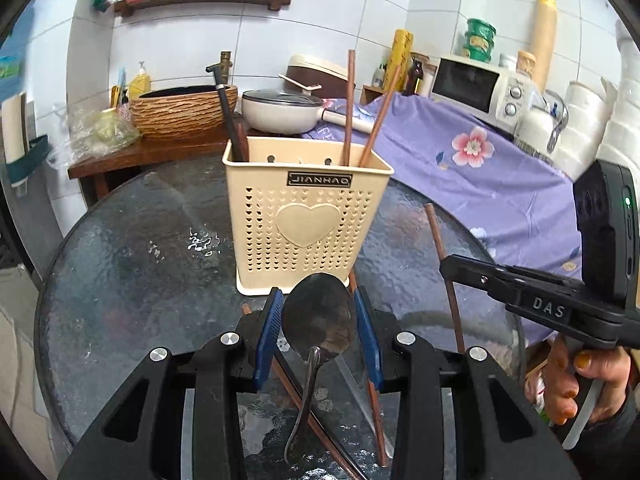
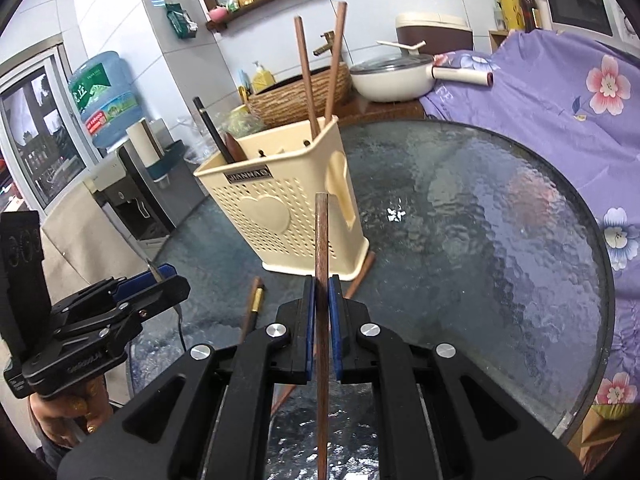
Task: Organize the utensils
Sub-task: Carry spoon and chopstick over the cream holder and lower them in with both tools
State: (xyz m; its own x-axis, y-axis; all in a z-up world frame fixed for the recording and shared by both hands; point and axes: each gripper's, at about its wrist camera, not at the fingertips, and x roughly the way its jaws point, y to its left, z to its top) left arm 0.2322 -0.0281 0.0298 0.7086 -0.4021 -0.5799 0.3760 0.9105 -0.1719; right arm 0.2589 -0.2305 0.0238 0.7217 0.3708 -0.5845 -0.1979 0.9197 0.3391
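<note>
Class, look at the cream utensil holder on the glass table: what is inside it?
Sticking out of the utensil holder: two brown chopsticks and a dark handle. Their lower ends and anything shorter are hidden by its walls.

Cream holder point(image 1: 306, 216) with heart-shaped perforations, brown chopsticks point(image 1: 349, 108), dark tarnished spoon point(image 1: 319, 326), purple floral cloth point(image 1: 480, 172)

One holder point(image 1: 307, 216), one spoon point(image 1: 318, 320), two tools, two chopsticks point(image 1: 350, 104) standing, one held.

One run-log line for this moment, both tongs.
left tongs: shut on metal spoon | right tongs: shut on wooden chopstick | cream holder: upright on glass table, two chopsticks inside
</note>
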